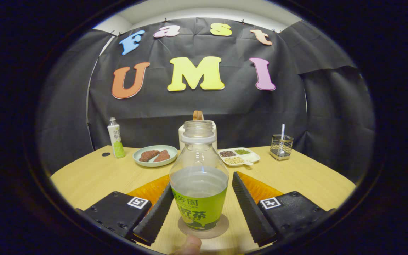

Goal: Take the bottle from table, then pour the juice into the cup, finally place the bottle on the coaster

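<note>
A clear bottle (199, 184) with a green label stands upright on a round brown coaster (222, 226), uncapped and about half full of pale liquid. My gripper (202, 181) is open, with the bottle between its fingers. The left finger (156, 212) lies close against the bottle's side, while the right finger (248, 209) stands a little apart from it. Straight beyond the bottle, a white cup (214, 136) with a brown handle is mostly hidden by the bottle's neck.
On the wooden table (306, 180) beyond the fingers are a small capped bottle (115, 138), a pale plate of brown pieces (155, 156), a white divided tray of beans (238, 156) and a wire holder (281, 146). A person's fingertip (190, 246) shows below the coaster.
</note>
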### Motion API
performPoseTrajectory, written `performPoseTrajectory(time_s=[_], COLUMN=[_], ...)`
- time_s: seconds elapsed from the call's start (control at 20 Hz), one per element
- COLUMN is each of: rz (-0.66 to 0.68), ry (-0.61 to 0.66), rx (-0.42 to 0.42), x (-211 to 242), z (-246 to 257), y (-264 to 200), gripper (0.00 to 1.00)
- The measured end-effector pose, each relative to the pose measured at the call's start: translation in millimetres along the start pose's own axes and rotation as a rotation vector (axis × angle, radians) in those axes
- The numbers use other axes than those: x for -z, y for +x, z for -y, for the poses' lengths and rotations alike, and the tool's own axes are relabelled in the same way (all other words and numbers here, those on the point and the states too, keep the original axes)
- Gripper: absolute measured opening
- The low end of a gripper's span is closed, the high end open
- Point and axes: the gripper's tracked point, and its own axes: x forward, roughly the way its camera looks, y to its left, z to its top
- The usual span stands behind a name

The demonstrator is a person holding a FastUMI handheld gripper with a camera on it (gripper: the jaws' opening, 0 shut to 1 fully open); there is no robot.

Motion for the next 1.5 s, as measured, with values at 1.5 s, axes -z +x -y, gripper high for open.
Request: performPoseTrajectory(time_s=[1.5], rz=[0.123], ry=[0.058], rx=[0.010], x=[-0.2], z=[-30.6], y=[-348.5], gripper=[1.00])
